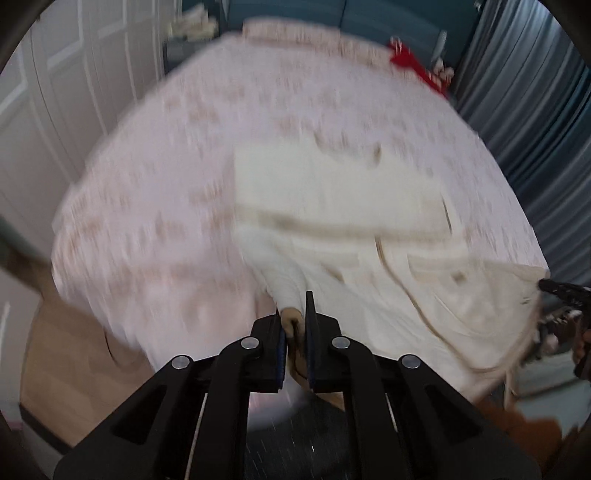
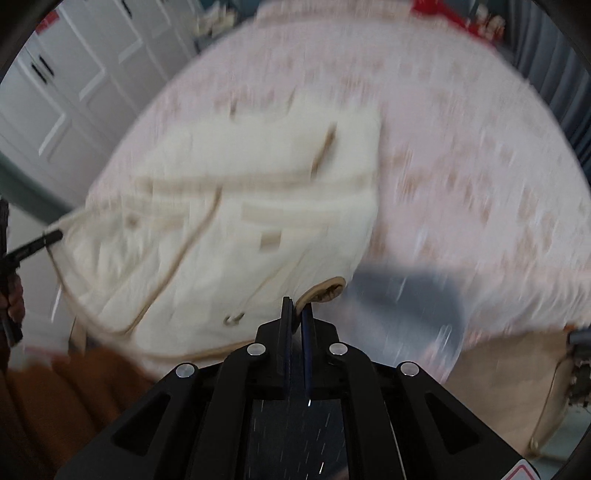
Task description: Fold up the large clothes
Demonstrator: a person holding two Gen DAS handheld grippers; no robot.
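Note:
A large cream garment [image 1: 351, 221] with tan trim lies on a bed with a pink patterned cover [image 1: 177, 184]. Its near edge is lifted off the bed. My left gripper [image 1: 295, 314] is shut on a tan-lined corner of the garment. In the right wrist view the same cream garment [image 2: 240, 206] spreads to the left. My right gripper [image 2: 297, 314] is shut on its tan-edged hem by a metal eyelet [image 2: 232, 319]. The right gripper's tips [image 1: 554, 286] show at the right edge of the left view. The left gripper [image 2: 44, 240] shows at the left edge of the right view. Both views are blurred.
White panelled wardrobe doors [image 1: 55, 110] stand left of the bed. Blue-grey curtains [image 1: 535, 129] hang on the right. A red item [image 1: 406, 61] lies at the bed's far end by a teal headboard [image 1: 369, 14]. Wooden floor [image 1: 66, 354] shows at the near left.

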